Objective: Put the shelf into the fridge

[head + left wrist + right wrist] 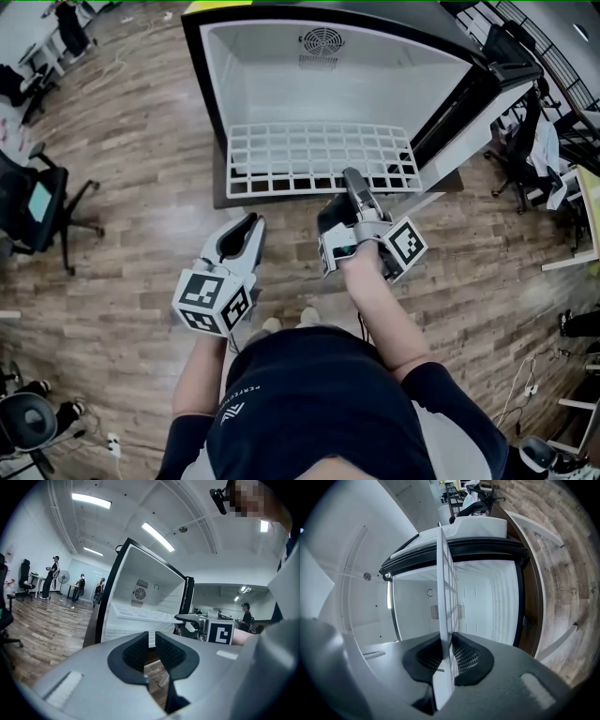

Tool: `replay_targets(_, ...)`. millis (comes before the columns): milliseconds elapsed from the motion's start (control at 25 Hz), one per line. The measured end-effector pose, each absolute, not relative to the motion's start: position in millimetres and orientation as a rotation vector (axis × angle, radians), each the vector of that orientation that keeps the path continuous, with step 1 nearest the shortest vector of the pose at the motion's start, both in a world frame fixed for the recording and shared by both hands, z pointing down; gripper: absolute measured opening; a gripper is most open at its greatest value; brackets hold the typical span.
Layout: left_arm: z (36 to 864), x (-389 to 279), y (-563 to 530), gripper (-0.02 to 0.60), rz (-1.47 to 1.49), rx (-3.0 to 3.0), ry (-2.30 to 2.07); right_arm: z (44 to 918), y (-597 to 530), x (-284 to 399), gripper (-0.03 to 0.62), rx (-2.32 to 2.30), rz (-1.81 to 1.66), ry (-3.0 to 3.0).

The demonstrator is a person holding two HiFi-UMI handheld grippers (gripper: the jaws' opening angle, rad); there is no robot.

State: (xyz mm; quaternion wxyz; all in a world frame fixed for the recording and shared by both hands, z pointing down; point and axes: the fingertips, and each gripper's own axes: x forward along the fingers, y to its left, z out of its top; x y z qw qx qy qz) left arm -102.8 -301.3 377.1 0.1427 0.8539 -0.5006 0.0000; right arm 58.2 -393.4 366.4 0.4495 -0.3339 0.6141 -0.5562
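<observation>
1. The shelf (319, 155), a white wire grid, lies flat across the open mouth of the fridge (253, 75). Most of it is inside the white cabinet, and its front edge points toward the person.
2. The right gripper (359, 187) pinches that front edge, right of the middle. Its pads are closed on the grid.
3. The left gripper (246, 230) hangs low and to the left, apart from the shelf. Its pads are only a narrow slit apart and nothing is between them.
4. Risk: with one hand holding it off-centre, the far left side could droop. A tilted shelf could then jam against a side wall or miss its supports. No view shows whether the sides sit on any ledge.
5. The right gripper view shows the shelf (446, 588) edge-on, running straight out from between the pads, which confirms the grip.
6. The left gripper view shows the shelf (145, 616) from the side, level at about mid-height in the cabinet, below the round fan vent (139, 593).
7. Only the head view shows both grippers together and the wooden floor (131, 216) around them.
</observation>
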Motion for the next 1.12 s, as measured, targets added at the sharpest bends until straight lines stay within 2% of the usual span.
replay_targets(640, 355.9, -100.1, -323.4, 0.062, -0.023, 2.493, -1.471, 370.8, -394.6, 58.7, 0.032, -0.866, -1.370, 1.520)
replay_targets(920, 358.4, -105.8, -331.0, 0.018, -0.005, 2.487, -1.475, 372.1, -396.4, 58.8, 0.031, -0.875, -1.373, 1.515)
replay_targets(1080, 351.7, -106.9, -338.8, 0.018, -0.025, 2.493, -1.484, 374.1, -397.4, 59.1, 0.029, -0.886, -1.373, 1.511)
replay_targets(1120, 348.2, -109.2, -344.2, 0.045, -0.028, 2.494, -1.507, 374.7, -397.4, 59.1, 0.026, -0.885, -1.373, 1.508)
